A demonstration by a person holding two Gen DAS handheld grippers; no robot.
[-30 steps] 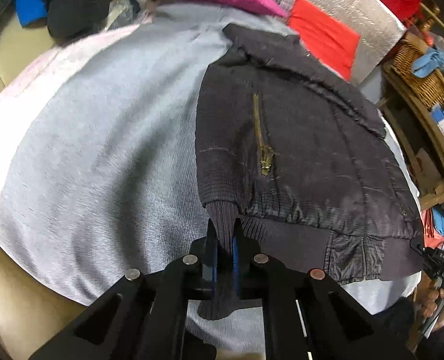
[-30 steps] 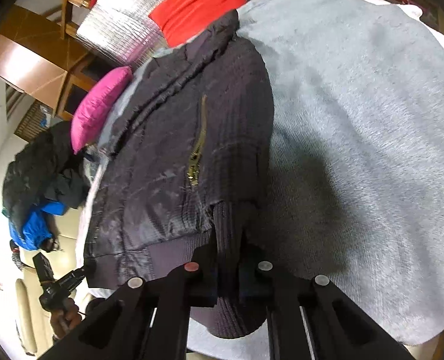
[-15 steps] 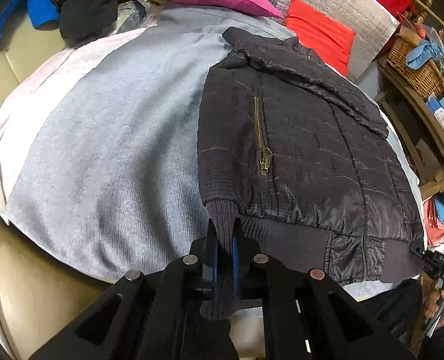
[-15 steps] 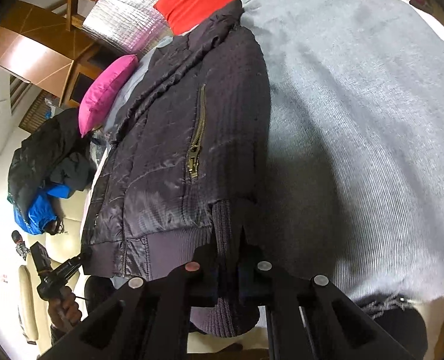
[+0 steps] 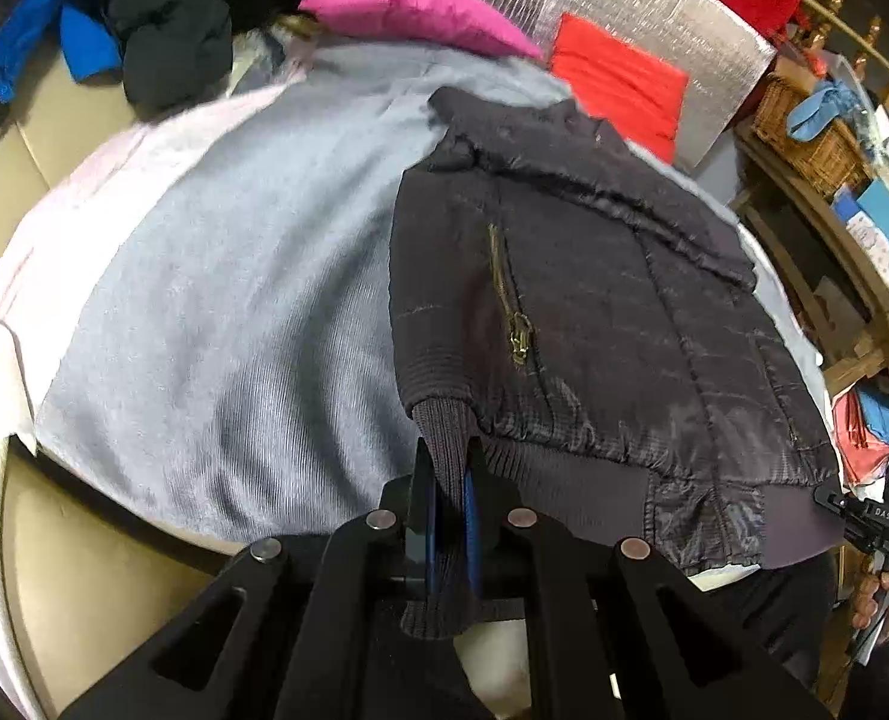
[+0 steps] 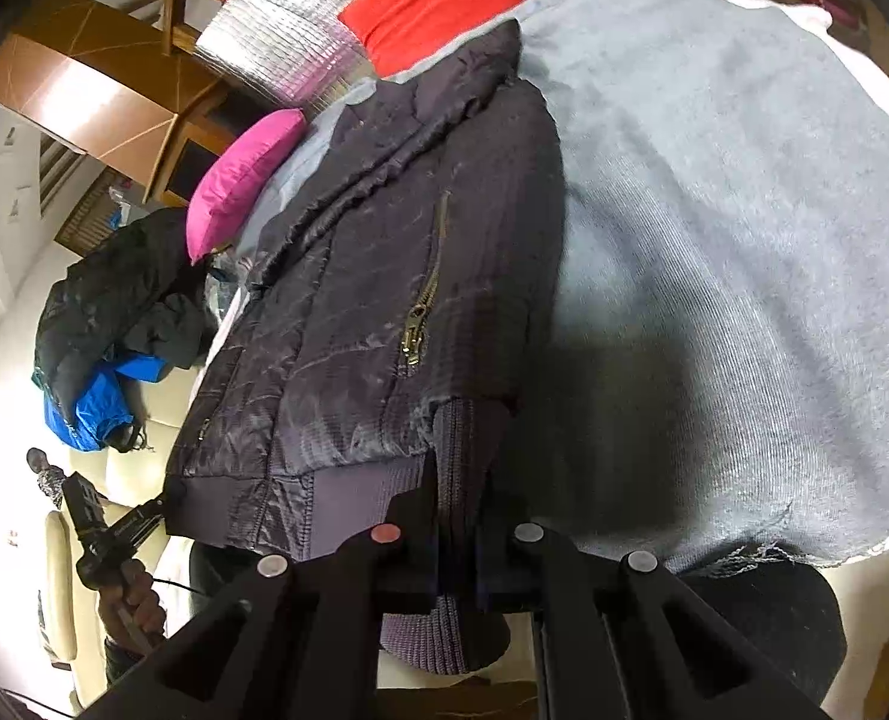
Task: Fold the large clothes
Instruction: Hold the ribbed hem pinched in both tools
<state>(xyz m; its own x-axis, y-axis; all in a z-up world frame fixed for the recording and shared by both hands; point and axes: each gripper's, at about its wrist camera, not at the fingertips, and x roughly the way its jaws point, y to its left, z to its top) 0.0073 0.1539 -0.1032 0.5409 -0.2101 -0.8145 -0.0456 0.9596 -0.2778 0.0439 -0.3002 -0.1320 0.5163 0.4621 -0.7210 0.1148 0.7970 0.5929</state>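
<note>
Just left of the left gripper [image 5: 447, 480] spread a grey blanket [image 5: 234, 312]. The left gripper was clenched on a ribbed cuff [image 5: 441, 426] of the dark jacket [image 5: 594, 324], which lay flat ahead and to its right, brass zipper [image 5: 507, 294] showing. In the right wrist view, the jacket [image 6: 384, 276] lay ahead and left of the right gripper [image 6: 456, 480], which was clamped on another ribbed cuff [image 6: 462, 438]; the grey blanket [image 6: 744, 252] stretched to its right.
</note>
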